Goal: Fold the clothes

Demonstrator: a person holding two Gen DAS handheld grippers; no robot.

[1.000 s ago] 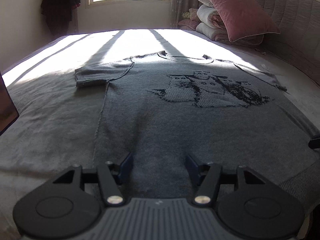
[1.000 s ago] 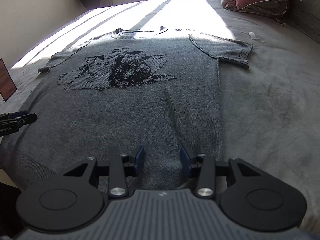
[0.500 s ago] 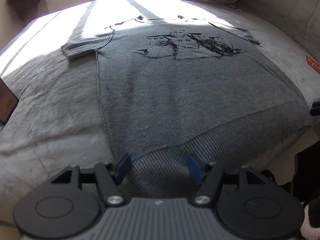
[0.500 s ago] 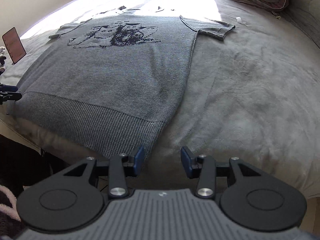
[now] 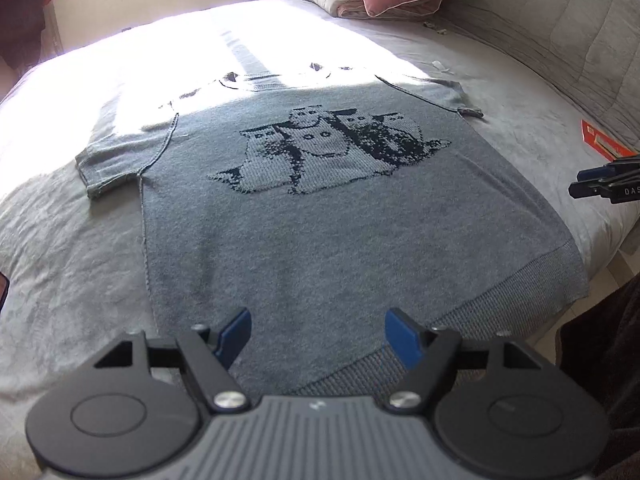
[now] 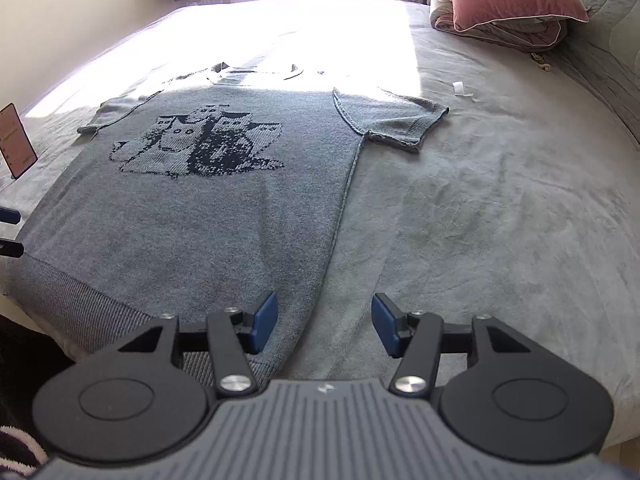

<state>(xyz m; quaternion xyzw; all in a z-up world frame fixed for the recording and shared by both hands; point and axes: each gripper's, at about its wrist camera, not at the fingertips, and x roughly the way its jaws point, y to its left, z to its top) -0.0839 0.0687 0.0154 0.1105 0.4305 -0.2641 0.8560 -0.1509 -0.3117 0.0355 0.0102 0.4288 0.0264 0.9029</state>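
Sweater (image 5: 320, 220) beneath left hand-held gripper (image 5: 316, 334)

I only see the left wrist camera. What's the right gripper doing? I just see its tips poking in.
Observer: The right gripper hangs over the sweater at its side seam, near the hem. Its jaws are opening and pinch nothing.
Child: What's the dark thing at my picture's left edge?
Observer: A phone with a pinkish screen, at the side of the bed.
Child: Is the far side flat?
Observer: Yes. The right sleeve lies spread flat, its whole cuff showing.
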